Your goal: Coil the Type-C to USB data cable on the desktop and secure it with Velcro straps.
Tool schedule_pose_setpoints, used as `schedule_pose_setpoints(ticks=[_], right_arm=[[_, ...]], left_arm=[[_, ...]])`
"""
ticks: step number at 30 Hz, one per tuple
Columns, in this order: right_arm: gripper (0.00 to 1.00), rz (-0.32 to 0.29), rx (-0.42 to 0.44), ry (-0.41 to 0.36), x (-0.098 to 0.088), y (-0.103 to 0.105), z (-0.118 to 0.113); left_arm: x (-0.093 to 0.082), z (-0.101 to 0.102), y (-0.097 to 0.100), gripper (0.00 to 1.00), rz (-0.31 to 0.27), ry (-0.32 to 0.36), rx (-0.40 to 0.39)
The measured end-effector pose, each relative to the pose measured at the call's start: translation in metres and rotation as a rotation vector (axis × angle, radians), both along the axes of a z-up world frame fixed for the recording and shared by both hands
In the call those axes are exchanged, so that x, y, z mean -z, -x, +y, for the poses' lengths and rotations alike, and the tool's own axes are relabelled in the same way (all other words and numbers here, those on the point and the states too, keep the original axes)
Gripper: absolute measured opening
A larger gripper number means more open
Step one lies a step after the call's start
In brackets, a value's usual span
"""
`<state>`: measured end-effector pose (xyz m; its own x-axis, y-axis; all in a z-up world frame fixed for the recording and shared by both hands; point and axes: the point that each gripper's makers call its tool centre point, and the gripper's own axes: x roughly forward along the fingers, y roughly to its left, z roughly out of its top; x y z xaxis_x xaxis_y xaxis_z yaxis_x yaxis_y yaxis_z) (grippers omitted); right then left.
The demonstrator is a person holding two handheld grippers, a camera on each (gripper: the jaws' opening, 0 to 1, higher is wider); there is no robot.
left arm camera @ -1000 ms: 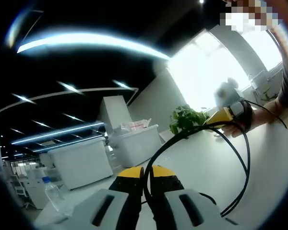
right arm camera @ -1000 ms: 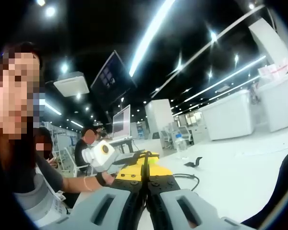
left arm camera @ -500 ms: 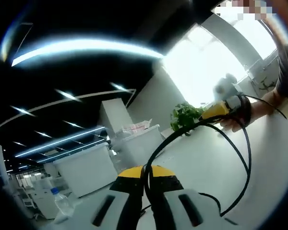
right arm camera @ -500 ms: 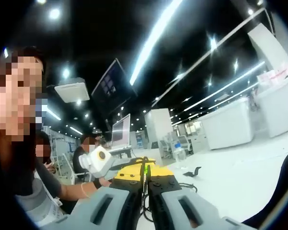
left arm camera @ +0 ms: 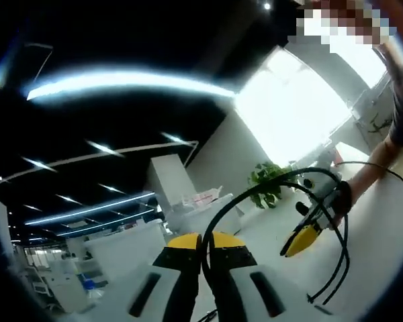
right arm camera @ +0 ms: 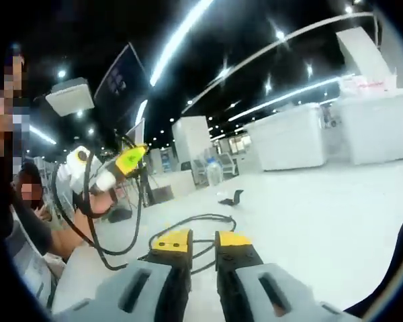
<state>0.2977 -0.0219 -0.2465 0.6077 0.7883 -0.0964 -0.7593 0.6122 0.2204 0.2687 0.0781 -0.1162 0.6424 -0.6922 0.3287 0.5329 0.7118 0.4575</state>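
My left gripper [left arm camera: 201, 244] is shut on the black data cable [left arm camera: 255, 190], which rises from between its yellow tips and curves right into loops. In the right gripper view the left gripper [right arm camera: 130, 159] is held up at the left by a hand, with the cable loops [right arm camera: 94, 243] hanging from it and the cable's tail [right arm camera: 208, 219] lying on the white table [right arm camera: 309, 215]. My right gripper [right arm camera: 203, 241] stands open low over the table, nothing between its jaws. In the left gripper view it [left arm camera: 299, 241] points downward beside the loops. A small black strap [right arm camera: 230, 198] lies farther off on the table.
A water bottle [right arm camera: 215, 172] stands behind the strap. Large white bins [right arm camera: 289, 137] sit at the back right. A potted plant [left arm camera: 269, 178] stands by the bright window. Seated people are at the left edge of the right gripper view.
My right gripper has let go of the cable, opened and dropped away from the left one. The left gripper keeps its hold, with the loops now hanging from it.
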Motion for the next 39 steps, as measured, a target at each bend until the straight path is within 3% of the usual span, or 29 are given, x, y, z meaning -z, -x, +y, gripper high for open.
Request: schedule_pose_setpoints(ticks=[5,9,15,24,30,35,39], right_arm=[[0.16,0.127,0.015,0.020,0.028,-0.011,0.006],[0.16,0.199,0.021,0.010,0.039,-0.017,0.008],[0.16,0.176,0.024,0.032,0.038,-0.014,0.008],[0.19,0.242,-0.027,0.039,0.045,-0.010,0.022],[0.09,0.304,-0.042,-0.023,0.042,-0.007,0.027],[0.04,0.224,-0.018,0.012,0.035,-0.010,0.018],[0.02,0.138,0.012,-0.039,0.005,-0.016,0.004]], left_arm=[[-0.019,0.001,0.002,0.05,-0.011,0.021,0.009],[-0.027,-0.002,0.003,0.05,-0.010,0.025,0.019],[-0.041,-0.005,0.005,0.06,-0.038,0.012,0.024],[-0.061,0.001,0.006,0.06,-0.063,0.047,0.025],[-0.063,0.001,0.007,0.06,-0.070,0.042,0.027],[-0.057,0.001,0.003,0.06,-0.065,0.014,0.014],[-0.049,0.000,0.000,0.06,-0.052,0.012,0.008]])
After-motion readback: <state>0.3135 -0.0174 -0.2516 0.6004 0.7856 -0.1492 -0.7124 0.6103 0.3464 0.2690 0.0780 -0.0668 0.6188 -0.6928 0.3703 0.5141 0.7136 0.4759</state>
